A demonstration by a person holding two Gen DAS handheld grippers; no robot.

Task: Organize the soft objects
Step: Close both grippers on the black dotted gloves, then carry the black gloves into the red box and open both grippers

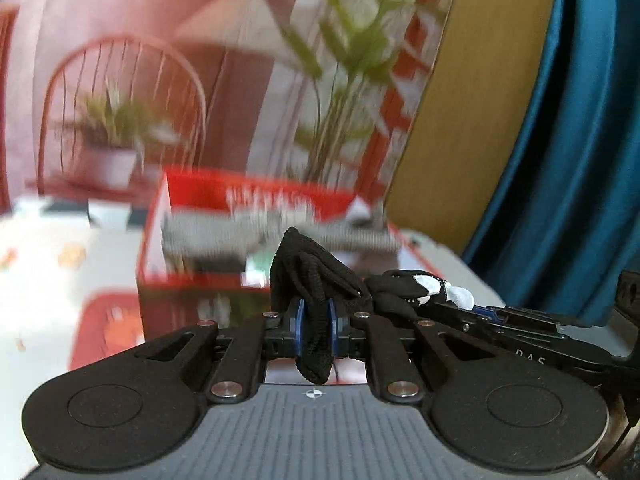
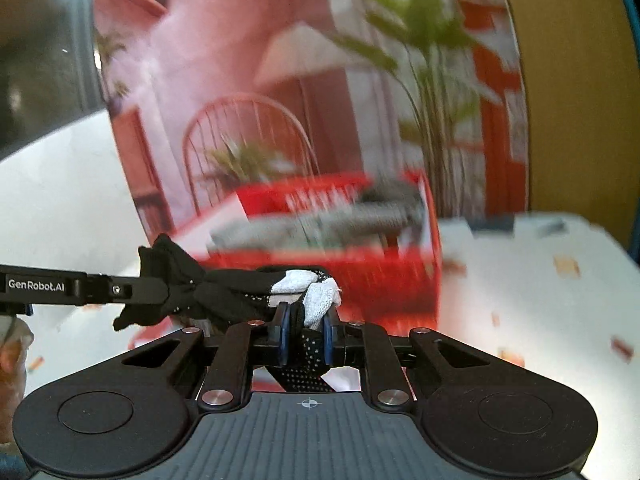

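A black knitted glove with white fingertips [image 1: 316,276] is stretched between both grippers above the table. My left gripper [image 1: 316,326] is shut on its black cuff end. My right gripper [image 2: 306,330] is shut on its white-tipped finger end [image 2: 320,292]. In the left wrist view the right gripper [image 1: 472,312] comes in from the right; in the right wrist view the left gripper [image 2: 120,290] comes in from the left. A red box [image 1: 192,216] holding grey folded fabric [image 1: 248,232] stands just behind the glove, blurred; it also shows in the right wrist view [image 2: 400,272].
A white tablecloth with small orange prints [image 2: 540,300] covers the table. A printed backdrop with a chair and plants [image 1: 160,80] stands behind the box. A yellow panel [image 1: 480,100] and a blue curtain [image 1: 580,160] are at the right.
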